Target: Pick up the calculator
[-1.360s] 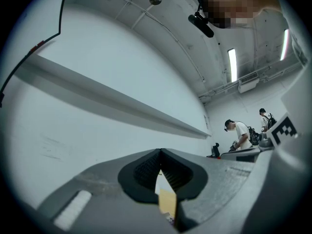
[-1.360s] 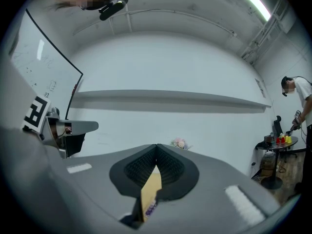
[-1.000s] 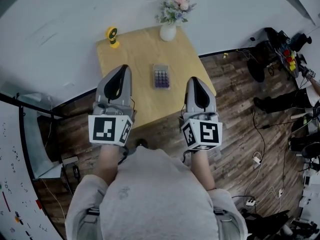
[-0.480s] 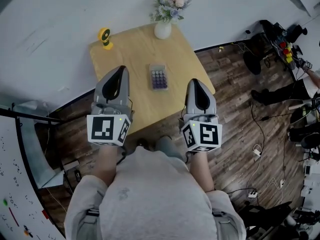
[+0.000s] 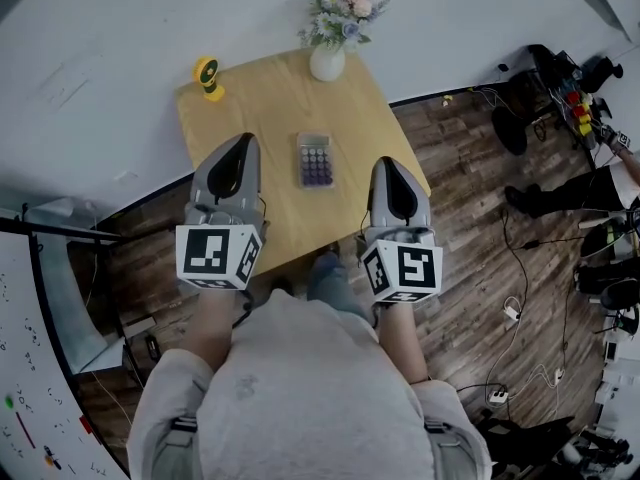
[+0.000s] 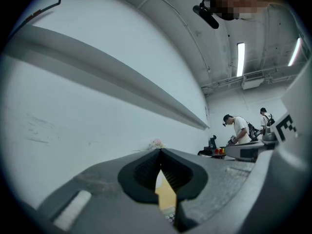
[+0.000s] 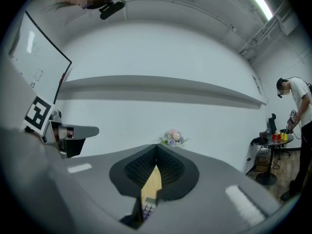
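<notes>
Approach step, left gripper [image 5: 244, 140] and right gripper [image 5: 388, 161] closed, empty, over table's [image 5: 262, 96] near edge; next, open one around calculator [image 5: 315, 159].

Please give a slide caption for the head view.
Left gripper and right gripper, both shut, at the table; calculator untouched between them.

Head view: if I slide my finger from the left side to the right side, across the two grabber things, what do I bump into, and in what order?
left gripper → calculator → right gripper
</notes>
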Available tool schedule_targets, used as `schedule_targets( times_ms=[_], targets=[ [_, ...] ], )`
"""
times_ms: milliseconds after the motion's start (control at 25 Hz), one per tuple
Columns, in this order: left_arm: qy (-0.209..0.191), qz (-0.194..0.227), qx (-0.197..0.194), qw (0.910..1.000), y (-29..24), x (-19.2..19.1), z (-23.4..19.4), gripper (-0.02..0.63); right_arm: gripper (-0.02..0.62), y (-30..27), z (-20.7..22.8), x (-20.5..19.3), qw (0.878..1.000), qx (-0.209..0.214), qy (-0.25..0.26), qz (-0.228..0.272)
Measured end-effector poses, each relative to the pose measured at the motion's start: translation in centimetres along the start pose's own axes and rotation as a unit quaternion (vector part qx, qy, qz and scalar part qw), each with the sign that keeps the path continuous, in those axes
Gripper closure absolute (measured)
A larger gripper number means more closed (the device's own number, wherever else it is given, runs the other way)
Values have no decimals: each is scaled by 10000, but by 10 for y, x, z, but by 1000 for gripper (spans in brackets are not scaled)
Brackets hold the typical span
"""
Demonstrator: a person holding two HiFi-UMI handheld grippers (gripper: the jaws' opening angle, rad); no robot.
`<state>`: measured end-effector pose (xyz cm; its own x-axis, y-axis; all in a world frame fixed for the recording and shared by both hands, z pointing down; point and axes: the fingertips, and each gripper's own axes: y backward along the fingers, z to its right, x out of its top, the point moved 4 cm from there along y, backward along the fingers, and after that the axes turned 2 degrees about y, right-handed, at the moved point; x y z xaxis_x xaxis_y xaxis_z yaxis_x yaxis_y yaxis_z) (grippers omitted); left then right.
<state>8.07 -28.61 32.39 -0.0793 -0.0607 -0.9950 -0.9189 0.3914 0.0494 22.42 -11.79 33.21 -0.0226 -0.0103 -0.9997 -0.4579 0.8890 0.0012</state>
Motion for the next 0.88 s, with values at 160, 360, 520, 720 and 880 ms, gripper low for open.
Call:
schedule_targets(
  times_ms=[160,360,520,720,880],
  targets=[
    [31,-103,177,9998,-19,-3,-4,600,594,-25,10,3,9998,202,-9,8],
    [84,-189,363,9991,-43,-8,-6,600,594,-55,26,2,9988,479,-18,-28],
    [148,-291,473,9983,-63,-14,-4,600,594,-79,37,-1,9973,732,-8,-99],
    [233,-452,651,9966,-82,-27,-1,600,594,-106,48,-12,9931,1132,1,-294],
    [367,-671,779,9940,-93,-45,0,592,594,-127,52,-27,9874,1492,3,-522]
  ],
)
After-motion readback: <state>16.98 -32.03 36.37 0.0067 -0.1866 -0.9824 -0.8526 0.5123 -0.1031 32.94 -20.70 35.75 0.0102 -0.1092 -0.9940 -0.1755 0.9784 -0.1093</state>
